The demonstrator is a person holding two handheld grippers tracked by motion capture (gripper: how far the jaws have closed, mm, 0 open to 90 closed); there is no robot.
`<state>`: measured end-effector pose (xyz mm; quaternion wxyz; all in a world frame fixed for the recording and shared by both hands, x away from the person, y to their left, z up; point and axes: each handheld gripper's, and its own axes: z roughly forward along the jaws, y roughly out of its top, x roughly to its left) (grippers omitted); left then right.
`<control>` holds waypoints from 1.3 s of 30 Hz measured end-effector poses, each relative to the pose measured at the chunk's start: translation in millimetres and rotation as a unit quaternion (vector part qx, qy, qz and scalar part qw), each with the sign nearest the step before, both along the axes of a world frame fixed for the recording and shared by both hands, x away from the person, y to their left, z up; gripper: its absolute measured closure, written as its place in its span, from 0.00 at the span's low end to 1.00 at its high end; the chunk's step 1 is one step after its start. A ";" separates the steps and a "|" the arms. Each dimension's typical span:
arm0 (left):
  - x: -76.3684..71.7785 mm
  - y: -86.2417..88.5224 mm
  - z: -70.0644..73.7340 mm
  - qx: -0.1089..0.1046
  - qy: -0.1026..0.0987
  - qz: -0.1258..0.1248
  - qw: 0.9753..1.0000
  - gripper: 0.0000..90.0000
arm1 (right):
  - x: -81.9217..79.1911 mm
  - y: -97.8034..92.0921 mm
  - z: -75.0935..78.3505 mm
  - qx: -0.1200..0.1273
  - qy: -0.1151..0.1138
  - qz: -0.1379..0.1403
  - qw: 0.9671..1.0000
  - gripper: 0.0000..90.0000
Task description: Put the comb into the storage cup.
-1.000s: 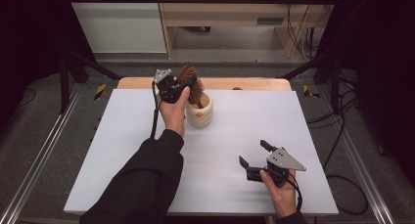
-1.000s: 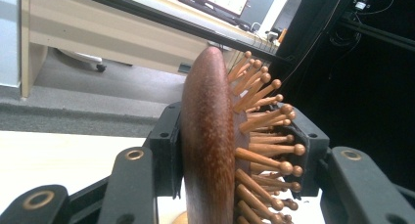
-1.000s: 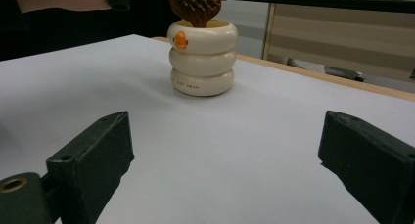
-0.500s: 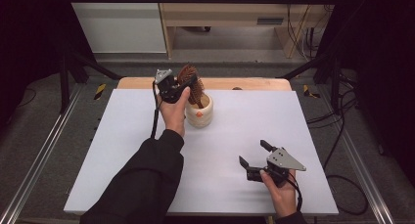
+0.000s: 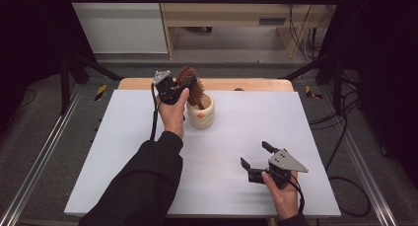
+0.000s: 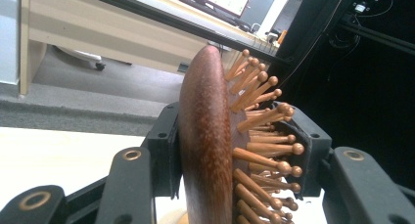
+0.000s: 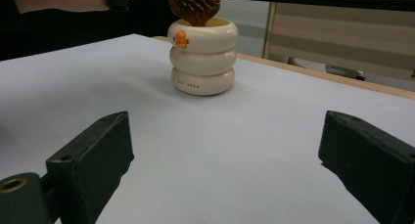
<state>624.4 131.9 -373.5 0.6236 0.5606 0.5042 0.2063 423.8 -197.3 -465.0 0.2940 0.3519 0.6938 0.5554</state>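
A brown wooden hairbrush (image 5: 190, 83) with peg bristles stands head-up in a cream ringed cup (image 5: 201, 113) at the back middle of the white table. My left gripper (image 5: 181, 90) is shut on the brush head; in the left gripper view both black jaws press the hairbrush (image 6: 215, 150) from its smooth back and its bristle side. My right gripper (image 5: 256, 156) rests open near the front right, empty. In the right gripper view the cup (image 7: 202, 57) with an orange mark stands ahead, the hairbrush (image 7: 195, 5) sticking out of its top.
The white table top (image 5: 113, 152) lies on a wooden board whose far edge (image 5: 246, 84) shows behind the cup. Metal rails (image 5: 39, 157) run along both sides. A desk and cables stand beyond the table.
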 end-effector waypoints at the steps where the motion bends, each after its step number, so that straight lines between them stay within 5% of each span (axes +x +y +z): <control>1: 0.1 0.1 -0.1 0.000 0.000 0.000 1.000 0.54 | 0.0 0.0 0.0 0.000 0.000 0.000 1.000 0.07; 39: 1.5 12.9 -6.8 -0.013 0.009 0.003 1.000 0.51 | 0.2 0.8 -0.6 0.001 0.003 0.004 1.000 0.06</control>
